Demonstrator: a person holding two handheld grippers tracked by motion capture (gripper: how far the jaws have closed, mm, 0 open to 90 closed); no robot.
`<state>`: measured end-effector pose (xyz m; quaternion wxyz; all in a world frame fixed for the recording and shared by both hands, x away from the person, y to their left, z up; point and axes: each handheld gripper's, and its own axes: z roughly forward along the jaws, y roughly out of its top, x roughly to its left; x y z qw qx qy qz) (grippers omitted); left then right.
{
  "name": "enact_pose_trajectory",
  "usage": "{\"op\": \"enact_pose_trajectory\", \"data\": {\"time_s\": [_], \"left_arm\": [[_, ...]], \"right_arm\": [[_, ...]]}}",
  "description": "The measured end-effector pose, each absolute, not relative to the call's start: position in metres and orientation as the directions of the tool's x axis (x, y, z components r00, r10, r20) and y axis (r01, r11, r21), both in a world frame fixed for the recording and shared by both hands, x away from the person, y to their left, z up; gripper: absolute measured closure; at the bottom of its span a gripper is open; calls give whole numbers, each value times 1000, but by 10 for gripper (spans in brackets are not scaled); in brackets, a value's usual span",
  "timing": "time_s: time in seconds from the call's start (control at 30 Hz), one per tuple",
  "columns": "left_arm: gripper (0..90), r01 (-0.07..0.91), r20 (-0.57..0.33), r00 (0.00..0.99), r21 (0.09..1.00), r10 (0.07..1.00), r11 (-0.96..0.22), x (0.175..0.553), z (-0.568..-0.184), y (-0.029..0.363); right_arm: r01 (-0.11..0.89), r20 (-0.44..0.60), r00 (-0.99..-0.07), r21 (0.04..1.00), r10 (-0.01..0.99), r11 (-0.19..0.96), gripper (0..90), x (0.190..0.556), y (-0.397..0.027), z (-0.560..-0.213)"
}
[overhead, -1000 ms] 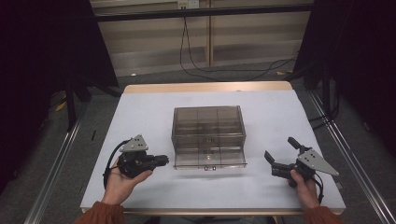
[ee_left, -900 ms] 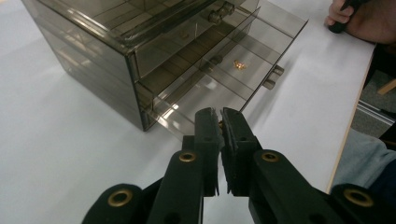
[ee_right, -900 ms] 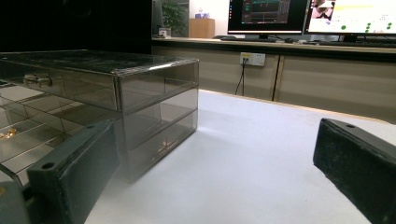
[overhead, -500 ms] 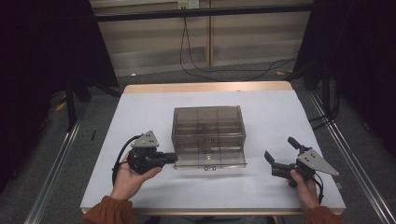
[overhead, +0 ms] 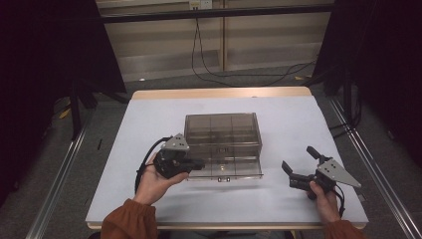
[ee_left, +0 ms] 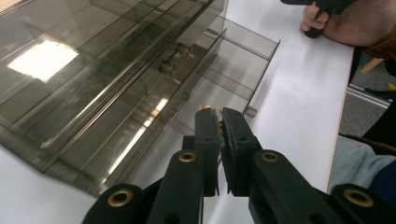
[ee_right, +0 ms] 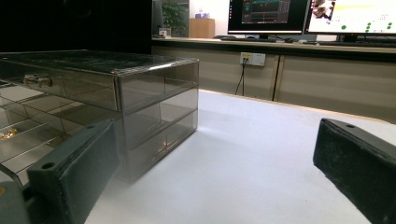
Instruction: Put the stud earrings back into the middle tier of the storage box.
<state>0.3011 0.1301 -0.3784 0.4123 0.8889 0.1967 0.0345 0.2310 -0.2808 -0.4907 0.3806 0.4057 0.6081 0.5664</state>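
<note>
A smoky clear drawer box (overhead: 223, 130) stands mid-table, its bottom drawer (overhead: 234, 169) pulled out toward me. My left gripper (overhead: 200, 164) is held in a hand at the drawer's left end, its tips over the drawer's edge. In the left gripper view the left gripper (ee_left: 219, 112) is shut, and a small brass-coloured piece (ee_left: 206, 107) shows between its tips above the open drawer (ee_left: 233, 74). My right gripper (overhead: 298, 159) rests on the table to the right of the box and stands open. Nothing lies between the wide-apart jaws of the right gripper (ee_right: 215, 154).
The white table (overhead: 149, 124) has free room on both sides of the box and behind it. A brass knob (ee_right: 37, 80) sits on an upper drawer front. Small brass bits (ee_right: 7, 134) lie in the open drawer. Metal rails (overhead: 59, 174) run along both table sides.
The left hand has carried its shut gripper to the right and slightly up, from beside the box to the open drawer's left end. The right gripper has stayed put.
</note>
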Motion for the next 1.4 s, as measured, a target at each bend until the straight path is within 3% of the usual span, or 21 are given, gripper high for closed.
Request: {"op": "enact_pose_trajectory", "data": {"time_s": [1.4], "left_arm": [[861, 229, -35, 966, 566, 254, -792, 327, -380, 50]], "right_arm": [[62, -3, -383, 998, 924, 29, 0, 231, -281, -491]]}}
